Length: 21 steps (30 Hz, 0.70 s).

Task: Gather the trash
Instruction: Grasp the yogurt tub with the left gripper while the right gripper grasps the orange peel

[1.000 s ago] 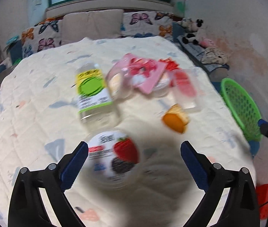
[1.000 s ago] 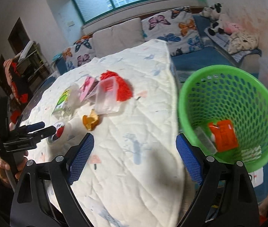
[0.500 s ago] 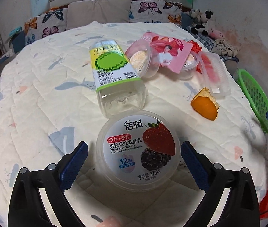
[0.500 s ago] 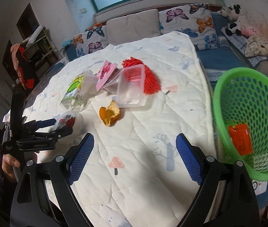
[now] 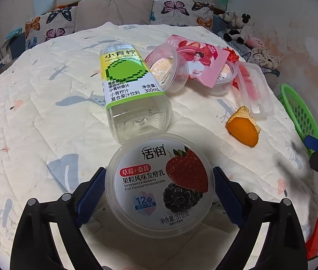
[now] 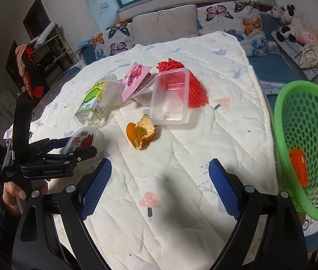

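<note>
A quilted white cover (image 6: 181,157) printed with mushrooms and trees lies over the worktop, with bare cloth in the near half and the trash bunched toward the far side. At the right edge, just off the cover, stands a green mesh basket (image 6: 305,103) with a red packet (image 6: 298,168) inside.

The juice bottle (image 5: 129,90) lies on its side, its long axis running away from the left camera, clear base toward the viewer; its green-and-yellow label reads "300mL". A clear rectangular tray (image 6: 170,96) lies half over a red foam net (image 6: 194,90). A pink wrapper (image 5: 203,65) rests across two clear cups (image 5: 167,67).

The round yoghurt tub (image 5: 159,184) sits upright near the cover's left edge, just in front of the bottle's base, lid up, reading "Strawberry & Mulberry Fruit Flavored Fermented Milk" and "370". The left hand-held gripper (image 5: 159,193) straddles it, jaws just closing in, blue pads at the tub's rim on either side; whether they press I cannot tell.

An orange peel (image 6: 141,135) lies alone in open cloth between tub and tray. The right hand-held gripper (image 6: 159,186) hovers over bare cover, jaws wide, nothing between them.
</note>
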Tool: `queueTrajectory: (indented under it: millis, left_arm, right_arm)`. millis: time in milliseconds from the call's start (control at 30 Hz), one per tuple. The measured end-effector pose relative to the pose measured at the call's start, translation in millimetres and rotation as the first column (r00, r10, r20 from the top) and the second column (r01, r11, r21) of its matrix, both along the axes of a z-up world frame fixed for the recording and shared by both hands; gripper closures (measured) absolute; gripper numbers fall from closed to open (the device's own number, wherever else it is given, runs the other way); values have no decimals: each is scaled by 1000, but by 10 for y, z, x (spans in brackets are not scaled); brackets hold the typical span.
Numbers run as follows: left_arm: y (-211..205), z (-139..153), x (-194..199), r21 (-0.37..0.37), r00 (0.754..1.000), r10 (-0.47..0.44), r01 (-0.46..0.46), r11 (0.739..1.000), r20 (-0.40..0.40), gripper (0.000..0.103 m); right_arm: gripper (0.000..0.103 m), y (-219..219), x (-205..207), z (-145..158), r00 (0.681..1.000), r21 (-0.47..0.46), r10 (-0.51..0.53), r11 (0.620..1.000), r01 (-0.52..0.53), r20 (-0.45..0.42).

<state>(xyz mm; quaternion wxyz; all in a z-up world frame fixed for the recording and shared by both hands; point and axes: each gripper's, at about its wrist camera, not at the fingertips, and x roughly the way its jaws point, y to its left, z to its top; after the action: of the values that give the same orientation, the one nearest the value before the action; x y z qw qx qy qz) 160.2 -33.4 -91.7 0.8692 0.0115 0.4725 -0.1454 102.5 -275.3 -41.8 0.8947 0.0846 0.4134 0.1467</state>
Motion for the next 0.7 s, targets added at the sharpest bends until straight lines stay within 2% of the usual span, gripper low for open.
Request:
queueTrajectory:
  millis: [267, 700]
  left_arm:
    - [113, 234, -87, -36, 999, 9, -7, 999, 49, 14]
    - [319, 532, -125, -96, 995, 33, -24, 995, 92, 14]
  right_arm:
    - [16, 194, 144, -69, 999, -16, 33, 999, -33, -4]
    - [36, 489, 589, -326, 997, -22, 53, 998, -54, -59]
